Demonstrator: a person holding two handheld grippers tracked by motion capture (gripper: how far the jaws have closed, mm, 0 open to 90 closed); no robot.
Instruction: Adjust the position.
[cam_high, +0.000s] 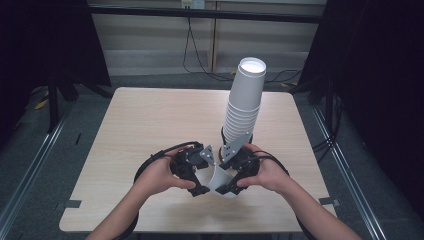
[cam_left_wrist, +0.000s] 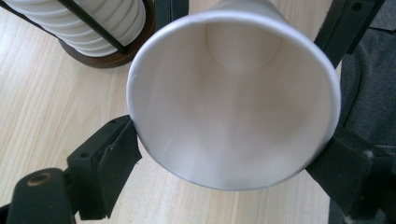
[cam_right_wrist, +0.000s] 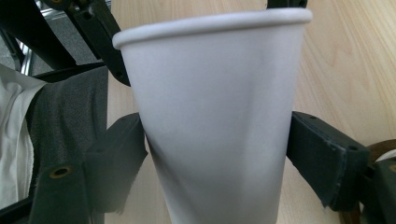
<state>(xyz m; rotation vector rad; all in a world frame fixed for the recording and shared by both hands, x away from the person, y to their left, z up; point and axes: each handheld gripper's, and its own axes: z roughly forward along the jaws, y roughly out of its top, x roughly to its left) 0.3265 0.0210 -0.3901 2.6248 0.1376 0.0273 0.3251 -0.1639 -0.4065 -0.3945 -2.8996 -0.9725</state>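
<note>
A single white paper cup (cam_high: 218, 178) is lying tipped over just in front of the tall stack of cups (cam_high: 244, 102), near the table's front edge. Its rolled rim (cam_left_wrist: 232, 100) is gaping wide, showing a clean empty inside and round bottom. Its tapering wall (cam_right_wrist: 215, 126) is smooth apart from a slight dent, and it is sitting well below the stack's top.

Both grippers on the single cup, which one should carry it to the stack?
Right, probably. The right gripper clamps the cup across its wall, nearer the stack. The left gripper pinches only the rim.
</note>
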